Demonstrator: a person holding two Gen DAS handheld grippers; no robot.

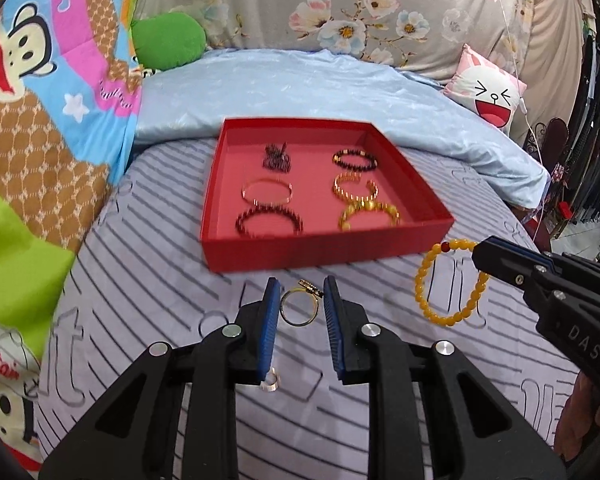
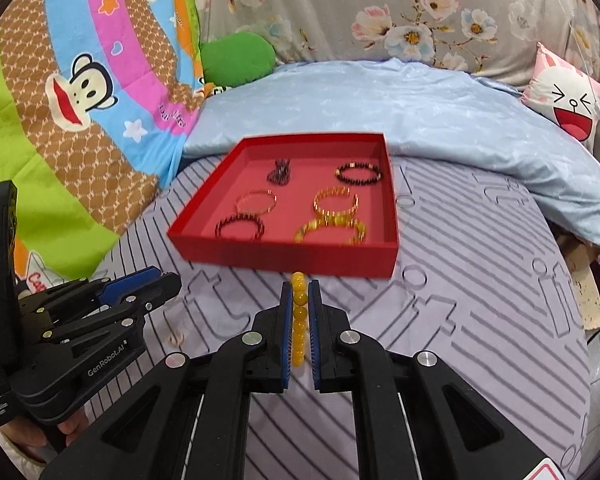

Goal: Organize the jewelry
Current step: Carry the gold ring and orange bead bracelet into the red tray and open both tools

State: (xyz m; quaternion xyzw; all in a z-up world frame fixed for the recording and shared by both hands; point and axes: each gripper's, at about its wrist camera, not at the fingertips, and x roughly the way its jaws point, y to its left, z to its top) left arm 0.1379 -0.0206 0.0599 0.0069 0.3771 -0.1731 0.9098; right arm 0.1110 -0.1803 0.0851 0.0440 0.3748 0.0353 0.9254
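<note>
Red tray [image 1: 320,246] on bed holding six bracelets, right gripper [image 2: 300,312] jaws clamped on yellow bead bracelet [image 1: 448,284], left gripper [image 1: 300,306] jaws wide around gold ring [image 1: 300,306], second small ring [image 1: 271,382] near.

Landmark: red tray [image 1: 324,252], open-topped, with low walls all round. Its front wall stands between the grippers and the tray floor. On the floor lie six pieces in two columns; bare floor [image 1: 312,176] runs between the columns and along the right wall. In front of the tray, a strip of striped sheet [image 2: 440,320] lies open to its right. Left of centre, the left gripper [image 1: 300,300] stands with jaws apart around a gold ring [image 1: 300,307]. The right gripper [image 2: 300,312], clamped on a yellow bead bracelet [image 2: 299,320], occupies the space just before the front wall. Behind the tray rises a blue quilt [image 1: 292,84]; left of the tray, a cartoon blanket [image 1: 40,128] banks upward.
</note>
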